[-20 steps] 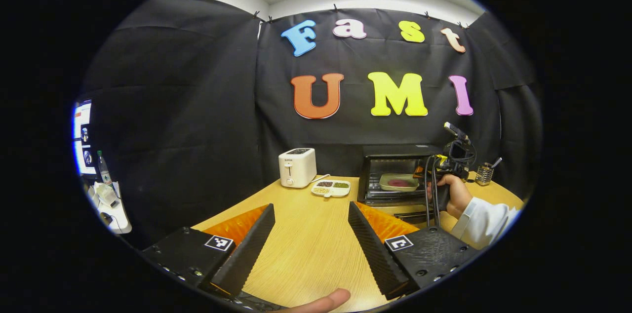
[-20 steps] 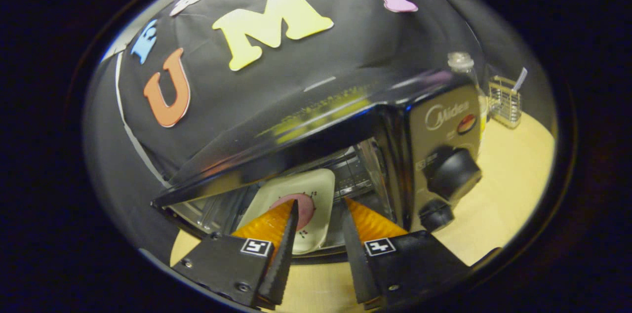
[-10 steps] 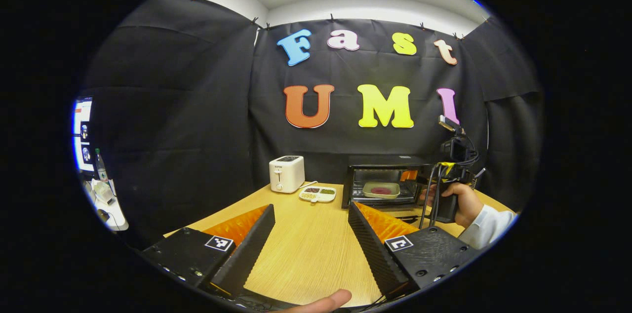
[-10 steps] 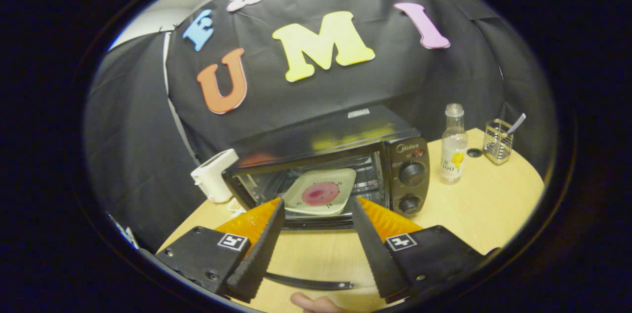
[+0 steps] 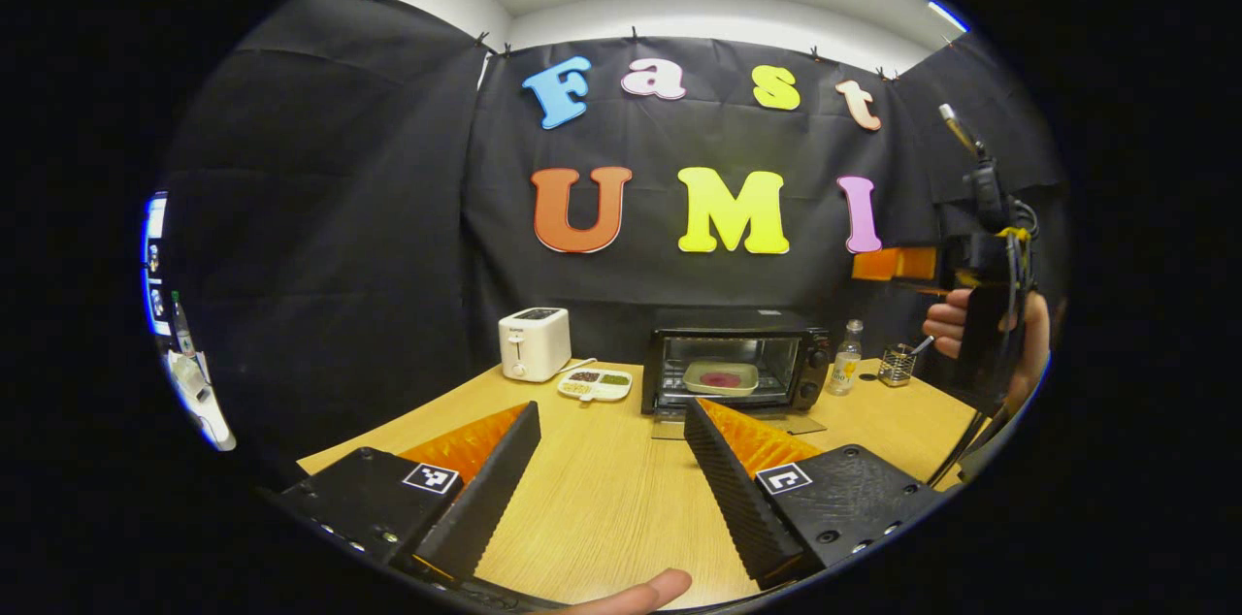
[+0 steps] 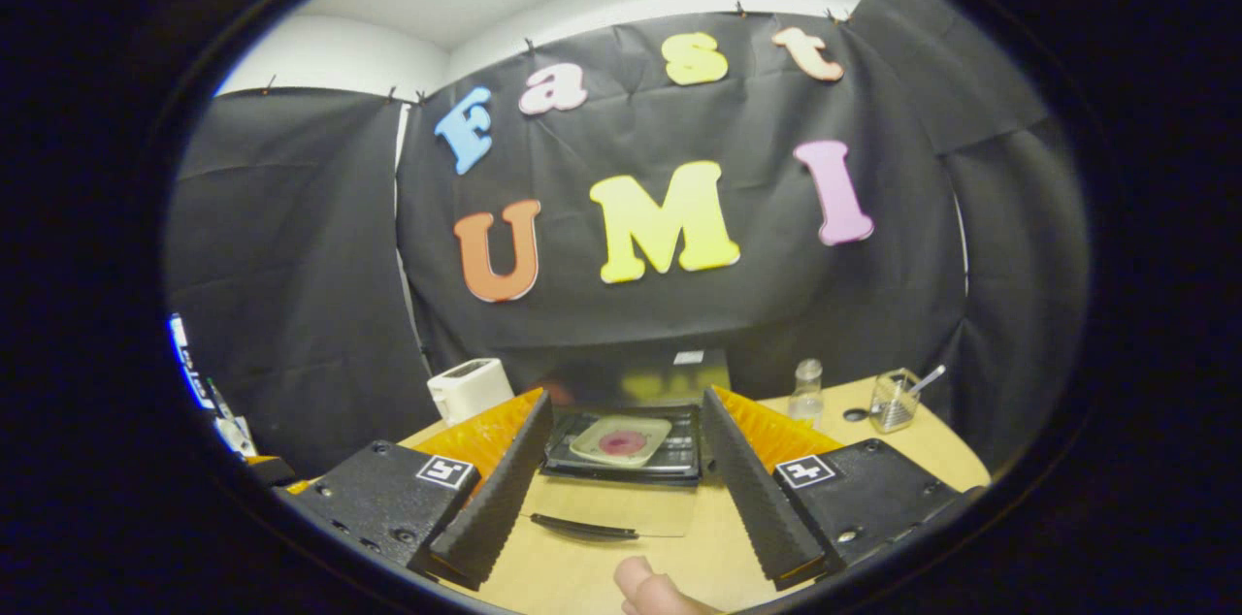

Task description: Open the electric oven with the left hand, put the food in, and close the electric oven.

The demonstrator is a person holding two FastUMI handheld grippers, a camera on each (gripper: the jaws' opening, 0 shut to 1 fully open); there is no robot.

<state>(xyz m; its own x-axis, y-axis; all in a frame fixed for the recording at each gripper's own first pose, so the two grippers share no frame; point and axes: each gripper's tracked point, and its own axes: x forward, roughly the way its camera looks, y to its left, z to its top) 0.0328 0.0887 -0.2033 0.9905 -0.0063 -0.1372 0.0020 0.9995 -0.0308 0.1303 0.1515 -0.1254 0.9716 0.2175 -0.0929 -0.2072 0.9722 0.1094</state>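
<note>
Oven: a small black electric oven (image 5: 733, 368) is seen at the far middle of the pale wooden surface (image 5: 611, 489), against the black cloth wall; its glass door (image 6: 616, 508) is folded down flat toward the near side, the dark handle (image 6: 582, 526) at its near edge.
Food: a cream square plate with a pink round piece of food (image 6: 622, 440) is seen lying on the rack inside the open oven, in both views (image 5: 720, 377).
Left tongs: the left tongs (image 5: 611, 460) are held spread wide above the near part of the surface, with nothing between the fingers; a fingertip of the holding hand (image 5: 636, 591) is seen at the bottom edge.
Right tongs: in the right gripper view the right tongs (image 6: 626, 469) are spread wide and empty, near the lowered door, with the oven framed between the fingers. In the left gripper view the same tongs are seen raised at the far right, gripped by a hand (image 5: 970, 329); their opening cannot be told there.
Left of the oven: a white divided dish of grains (image 5: 595, 385) lies just beside it, and a white two-slot toaster (image 5: 534, 343) stands farther left.
Right of the oven: a clear bottle with a pale label (image 5: 847, 358) stands just beside it, then a wire mesh holder with a utensil (image 5: 899, 364).
</note>
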